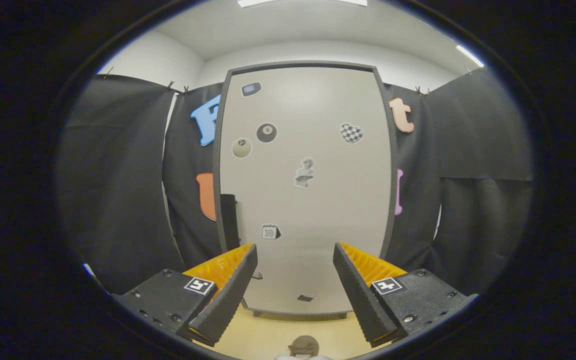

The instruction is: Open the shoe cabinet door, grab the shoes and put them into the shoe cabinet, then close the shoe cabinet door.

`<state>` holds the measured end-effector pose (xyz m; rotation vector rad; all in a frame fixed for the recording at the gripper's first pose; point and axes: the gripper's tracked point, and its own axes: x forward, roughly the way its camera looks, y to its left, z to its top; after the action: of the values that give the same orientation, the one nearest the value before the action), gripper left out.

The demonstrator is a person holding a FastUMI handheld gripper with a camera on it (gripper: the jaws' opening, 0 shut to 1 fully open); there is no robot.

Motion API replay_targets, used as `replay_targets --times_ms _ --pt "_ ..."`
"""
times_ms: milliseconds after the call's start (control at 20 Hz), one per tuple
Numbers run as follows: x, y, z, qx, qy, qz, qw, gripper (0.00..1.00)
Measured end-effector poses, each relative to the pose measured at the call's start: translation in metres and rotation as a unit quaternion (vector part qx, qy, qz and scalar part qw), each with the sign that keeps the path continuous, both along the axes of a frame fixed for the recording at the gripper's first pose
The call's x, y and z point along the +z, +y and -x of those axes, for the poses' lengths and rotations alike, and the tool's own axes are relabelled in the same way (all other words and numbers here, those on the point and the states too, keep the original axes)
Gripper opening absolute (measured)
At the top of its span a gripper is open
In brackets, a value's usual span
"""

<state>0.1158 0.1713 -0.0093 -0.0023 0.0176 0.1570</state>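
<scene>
The gripper (295,250) hangs with its fingers spread apart, nothing between them. Beyond them stands the shoe cabinet (318,200), its pale door (328,165) closed and dotted with stickers (266,132). Below the fingertips, a shoe (304,346) rests on the yellowish floor (268,335).

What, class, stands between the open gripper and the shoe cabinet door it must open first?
Nothing visible. The gripper is open, fingers apart with nothing between them, and the closed shoe cabinet door lies straight beyond them. A shoe sits on the floor below the fingers, off that path.
</scene>
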Motion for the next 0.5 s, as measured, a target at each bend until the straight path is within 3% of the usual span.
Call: replay_targets --times_ms 300,500 --pt "-0.013 0.089 -0.071 0.029 0.015 -0.002 0.999 1.0" --pt "-0.01 0.109 -0.114 0.006 0.009 0.005 1.0 0.96"
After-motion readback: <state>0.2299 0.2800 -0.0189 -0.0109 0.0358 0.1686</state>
